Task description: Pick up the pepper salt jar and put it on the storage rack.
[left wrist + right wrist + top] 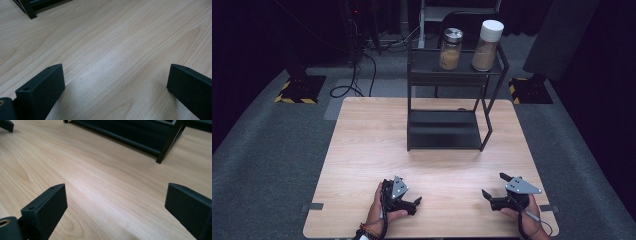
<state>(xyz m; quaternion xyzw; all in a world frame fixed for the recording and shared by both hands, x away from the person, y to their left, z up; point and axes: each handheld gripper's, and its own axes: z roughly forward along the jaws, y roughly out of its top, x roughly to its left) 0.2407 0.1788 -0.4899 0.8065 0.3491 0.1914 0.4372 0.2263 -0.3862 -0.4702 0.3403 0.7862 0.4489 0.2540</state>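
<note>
Wooden table (362, 150) takes up most of the high view, bare light grain. Black two-tier rack (452, 100) stands at its far middle; lower shelf is bare. On the top shelf you've got two jars side by side: white-lid jar (487, 45) on the right, metal-lid jar (451, 48) just left of it, both part full of brown stuff. Both are well apart from your hands.

Your left gripper (412, 204) sits low at the near edge, left of centre. Jaws spread wide in the left gripper view (115, 82), nothing between them, just wood.

Your right gripper (495, 186) is near the right near corner. Jaws wide apart (115, 205), holding nothing, aimed toward the rack's foot.
</note>
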